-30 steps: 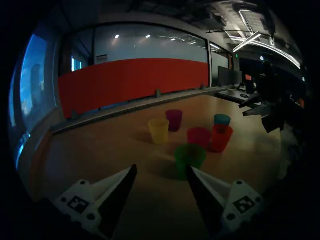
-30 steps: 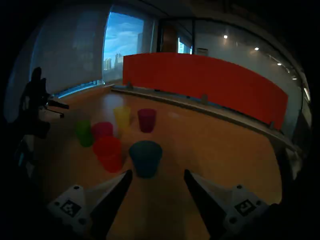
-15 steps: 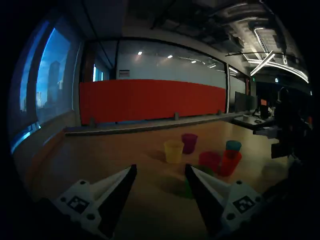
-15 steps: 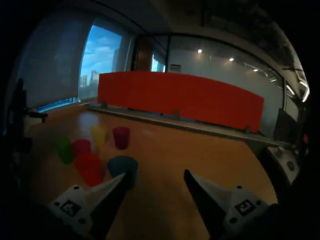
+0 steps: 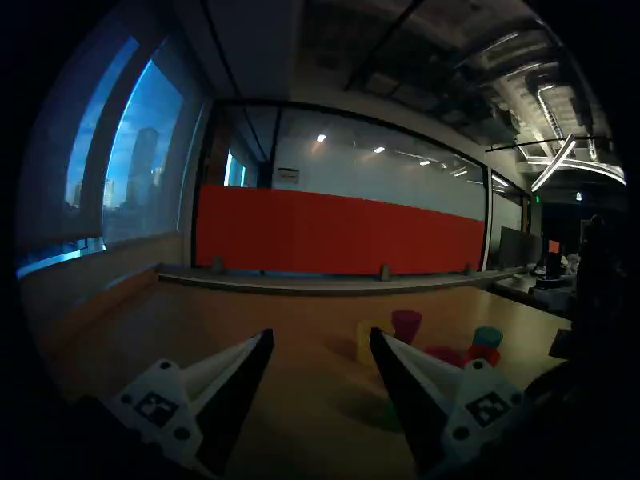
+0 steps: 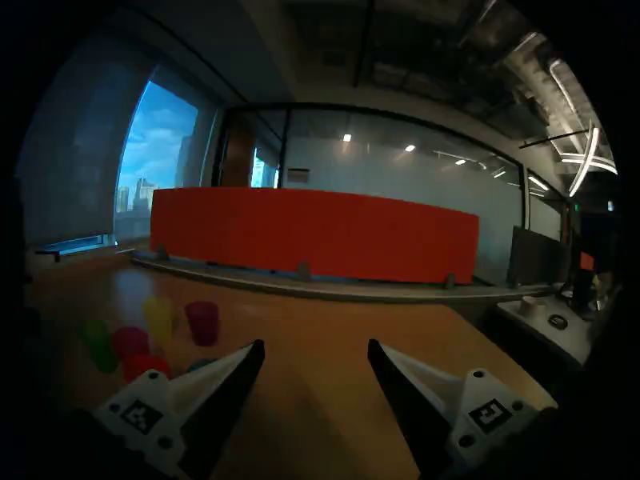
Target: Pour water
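left gripper [image 5: 320, 336]: fingers spread wide, nothing between them, above the wooden table [image 5: 312, 416]. the cups stand right of centre on the table, close together: yellow cup [image 5: 365, 340], purple cup [image 5: 406, 324], pink cup [image 5: 440, 354], red cup [image 5: 481, 355], teal cup [image 5: 488, 334], some partly behind its right finger. right gripper [image 6: 314, 346]: fingers wide apart, empty. there the cups sit low on the left, green cup [image 6: 98, 344] leftmost. red partition [image 6: 312, 232] runs behind the table.

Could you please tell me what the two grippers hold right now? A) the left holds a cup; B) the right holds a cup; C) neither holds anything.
C: the left gripper and the right gripper both stand open with nothing gripped; the cups stand on the table.
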Available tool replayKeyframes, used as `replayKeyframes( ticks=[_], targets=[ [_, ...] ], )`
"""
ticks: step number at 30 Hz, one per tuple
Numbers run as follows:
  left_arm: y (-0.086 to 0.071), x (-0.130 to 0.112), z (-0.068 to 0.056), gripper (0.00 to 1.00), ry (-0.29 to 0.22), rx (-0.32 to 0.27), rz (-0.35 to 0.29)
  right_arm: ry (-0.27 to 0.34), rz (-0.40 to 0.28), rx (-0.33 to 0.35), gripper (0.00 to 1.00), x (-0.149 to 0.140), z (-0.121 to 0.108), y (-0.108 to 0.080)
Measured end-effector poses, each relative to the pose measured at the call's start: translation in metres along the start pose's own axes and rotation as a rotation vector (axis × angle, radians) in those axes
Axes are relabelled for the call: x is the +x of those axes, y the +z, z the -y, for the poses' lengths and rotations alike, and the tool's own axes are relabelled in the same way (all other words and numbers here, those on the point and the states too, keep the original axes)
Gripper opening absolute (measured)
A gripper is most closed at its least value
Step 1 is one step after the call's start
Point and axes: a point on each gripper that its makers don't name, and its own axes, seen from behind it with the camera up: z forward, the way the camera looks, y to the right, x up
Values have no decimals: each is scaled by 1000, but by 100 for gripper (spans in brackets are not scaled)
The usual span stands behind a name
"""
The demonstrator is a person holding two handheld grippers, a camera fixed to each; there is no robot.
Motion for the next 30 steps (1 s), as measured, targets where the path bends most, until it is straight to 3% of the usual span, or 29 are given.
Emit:
replayKeyframes(
  ticks=[5, 11, 23, 30],
  targets=[
    [0, 8, 8, 89, 7, 51, -34, 33, -45, -56, 100, 7, -8, 1],
    [5, 7, 7, 89, 48, 83, -47, 70, -59, -108, 100, 5, -19, 2],
    [10, 14, 4, 89, 109, 127, -92, 83, -85, -117, 100, 11, -21, 2],
    [9, 20, 5, 89, 148, 163, -130, 124, -91, -86, 100, 22, -14, 4]
  ],
)
